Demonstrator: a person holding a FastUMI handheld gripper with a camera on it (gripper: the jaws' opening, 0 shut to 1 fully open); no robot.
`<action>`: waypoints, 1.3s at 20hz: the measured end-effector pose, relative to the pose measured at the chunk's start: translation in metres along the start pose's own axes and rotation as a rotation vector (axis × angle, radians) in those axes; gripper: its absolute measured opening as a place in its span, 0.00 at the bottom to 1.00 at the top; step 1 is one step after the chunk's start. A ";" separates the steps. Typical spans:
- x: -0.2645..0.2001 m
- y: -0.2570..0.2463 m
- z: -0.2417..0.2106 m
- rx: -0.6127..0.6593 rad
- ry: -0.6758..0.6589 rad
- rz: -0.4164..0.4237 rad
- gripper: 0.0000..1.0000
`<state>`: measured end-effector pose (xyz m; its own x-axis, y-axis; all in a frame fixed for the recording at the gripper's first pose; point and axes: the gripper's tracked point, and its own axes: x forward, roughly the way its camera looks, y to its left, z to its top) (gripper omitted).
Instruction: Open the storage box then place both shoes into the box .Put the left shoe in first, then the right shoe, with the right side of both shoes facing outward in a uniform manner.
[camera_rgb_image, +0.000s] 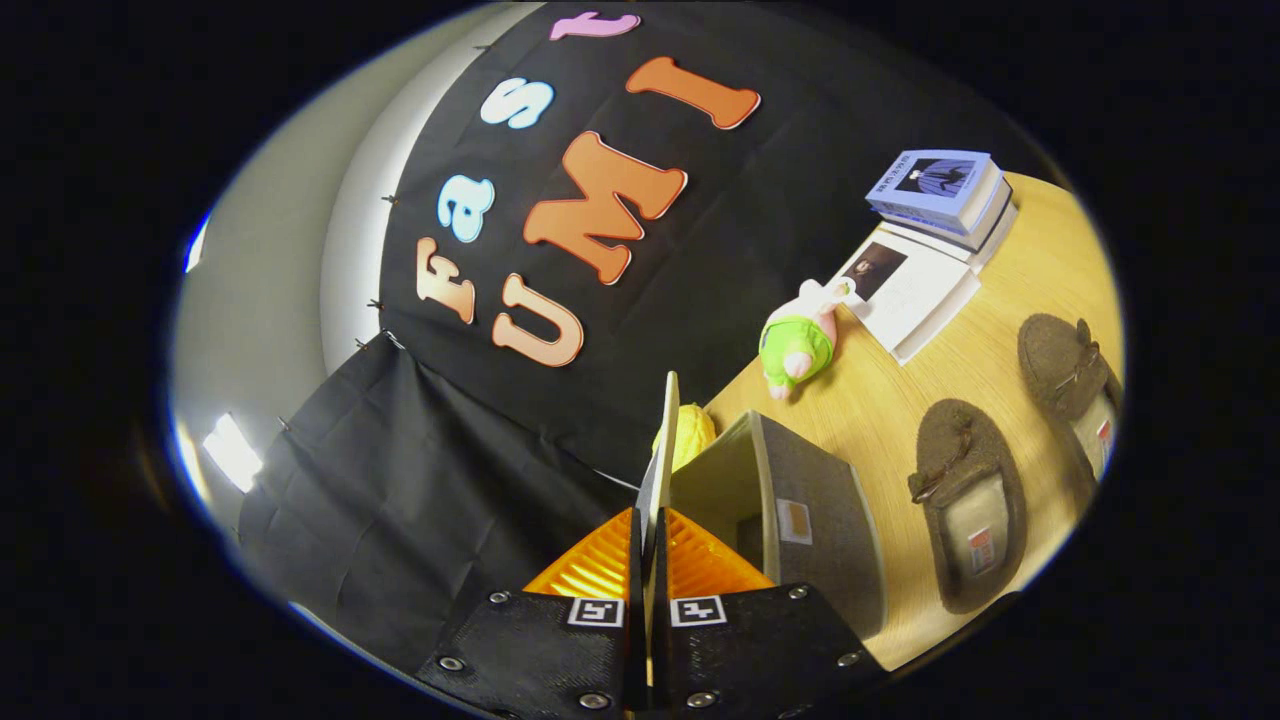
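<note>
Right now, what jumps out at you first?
The fingers are pinched shut on the storage box's thin lid, lifting it edge-on. Beside it the grey storage box stands open on the wooden table, with two brown slippers waiting beyond.

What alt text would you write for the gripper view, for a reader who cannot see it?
The gripper is shut on the thin lid of a grey storage box, holding it upright above the open box on a wooden table. Beyond the box lie two brown slippers, a green plush toy, an open book and stacked books.
</note>
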<state>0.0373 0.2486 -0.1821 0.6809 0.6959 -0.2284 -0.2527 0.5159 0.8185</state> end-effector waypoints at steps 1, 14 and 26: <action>-0.001 0.008 0.000 -0.008 -0.003 0.004 0.03; 0.030 0.122 -0.025 -0.094 0.006 0.074 0.03; 0.080 0.200 -0.098 -0.179 0.112 0.141 0.09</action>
<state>-0.0265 0.4568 -0.0882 0.5522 0.8133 -0.1833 -0.4647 0.4828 0.7423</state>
